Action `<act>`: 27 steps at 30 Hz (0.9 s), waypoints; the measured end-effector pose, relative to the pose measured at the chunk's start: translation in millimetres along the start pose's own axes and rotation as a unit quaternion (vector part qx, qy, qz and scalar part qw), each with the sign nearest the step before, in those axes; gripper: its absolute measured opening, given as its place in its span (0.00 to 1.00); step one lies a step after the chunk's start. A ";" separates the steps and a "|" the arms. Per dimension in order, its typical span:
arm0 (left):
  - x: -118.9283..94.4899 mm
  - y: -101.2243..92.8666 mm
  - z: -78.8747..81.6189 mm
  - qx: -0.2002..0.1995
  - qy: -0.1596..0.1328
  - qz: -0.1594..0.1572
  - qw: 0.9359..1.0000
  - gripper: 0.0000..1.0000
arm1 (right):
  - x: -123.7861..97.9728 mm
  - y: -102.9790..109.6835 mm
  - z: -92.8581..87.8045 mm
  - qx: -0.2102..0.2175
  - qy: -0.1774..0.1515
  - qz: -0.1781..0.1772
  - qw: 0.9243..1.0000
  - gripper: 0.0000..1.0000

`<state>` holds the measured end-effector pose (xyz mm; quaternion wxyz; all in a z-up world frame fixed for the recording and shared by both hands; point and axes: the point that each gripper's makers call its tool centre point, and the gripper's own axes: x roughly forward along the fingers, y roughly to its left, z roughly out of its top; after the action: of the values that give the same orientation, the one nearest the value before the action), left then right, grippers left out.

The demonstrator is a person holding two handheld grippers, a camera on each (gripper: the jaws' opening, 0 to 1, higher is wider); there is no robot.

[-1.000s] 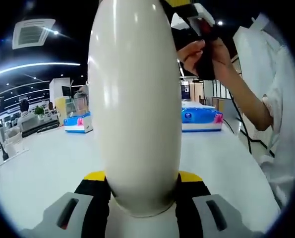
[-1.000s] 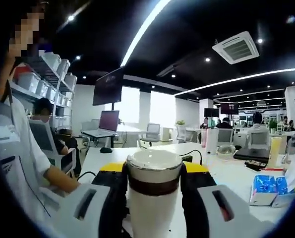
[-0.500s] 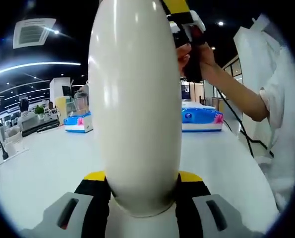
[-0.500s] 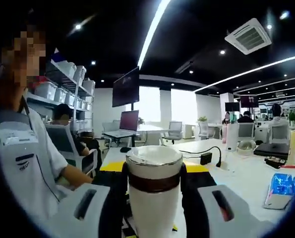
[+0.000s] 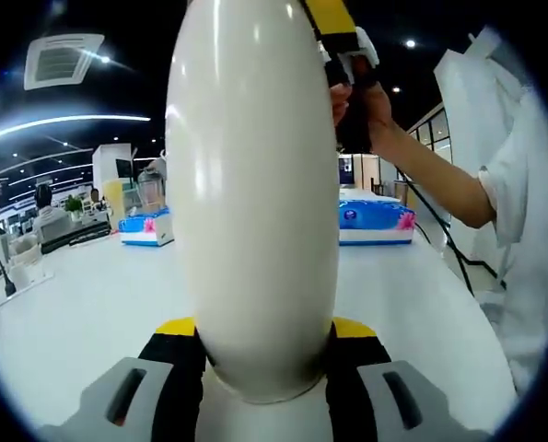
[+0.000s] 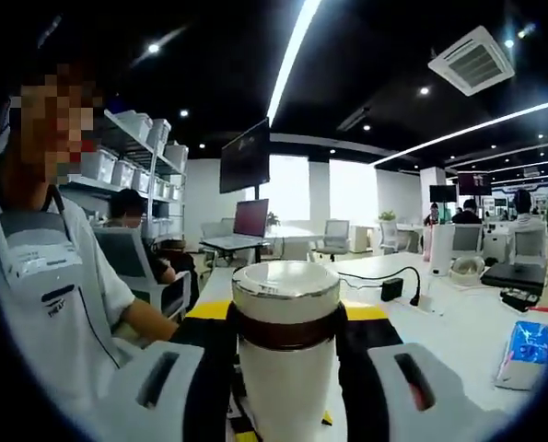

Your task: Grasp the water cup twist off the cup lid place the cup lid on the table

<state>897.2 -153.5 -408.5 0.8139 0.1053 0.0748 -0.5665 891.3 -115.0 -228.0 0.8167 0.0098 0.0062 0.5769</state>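
Note:
A tall white water cup [image 5: 250, 203] rises between the jaws of my left gripper [image 5: 262, 330], which is shut on its body. In the right gripper view, the cup's top end, a white lid [image 6: 285, 293] with a brown band [image 6: 285, 333], sits between the jaws of my right gripper [image 6: 287, 315], shut on it. A person's hand [image 5: 361, 101] holds the right gripper [image 5: 345, 41] at the cup's upper right in the left gripper view. The cup hides the joint between lid and body, so whether they are apart is unclear.
A white table [image 5: 89, 304] lies below, with blue tissue packs [image 5: 373, 221] [image 5: 145, 228] at its far side. The person in a white shirt [image 5: 531, 212] stands at the right. A black adapter with its cable [image 6: 393, 287] and a blue pack [image 6: 530, 345] lie on the table [image 6: 458, 318].
The hand with the right gripper has moved up and in toward the cup's top. The right gripper view has swung, shifting the room behind; the lid stays gripped. The left grip is unchanged.

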 end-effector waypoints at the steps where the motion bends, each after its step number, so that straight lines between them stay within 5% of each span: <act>1: 0.0 -0.1 0.0 0.000 0.000 0.000 1.000 0.52 | -0.8 -1.4 -3.2 0.005 0.006 -0.015 1.000 0.49; 4: 0.0 -0.3 0.0 0.000 0.000 0.000 1.000 0.52 | -4.9 -1.3 -8.8 0.030 0.005 -0.069 0.997 0.62; 9: -0.3 0.5 0.5 0.000 0.000 0.001 1.000 0.52 | -8.8 4.2 -10.3 0.001 0.019 -0.168 0.986 0.69; 12: -0.7 0.4 0.7 0.000 -0.001 0.002 1.000 0.52 | -9.7 9.6 3.5 -0.049 0.031 -0.232 0.971 0.75; 18: -1.8 -0.1 1.1 0.001 -0.001 0.001 1.000 0.52 | -9.5 17.9 41.0 -0.099 -0.008 -0.324 0.941 0.83; 25: -2.5 -1.2 0.8 0.002 -0.001 0.000 1.000 0.52 | -12.5 7.9 27.6 -0.086 -0.004 -0.424 0.902 0.83; 27: -2.4 -0.9 0.4 0.002 -0.001 0.000 1.000 0.52 | -7.7 8.2 24.8 -0.078 -0.014 -0.432 0.898 0.83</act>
<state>895.5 -151.8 -407.6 0.8137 0.1063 0.0724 -0.5669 881.5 -119.7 -203.0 0.9838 -0.0497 -0.0471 0.1655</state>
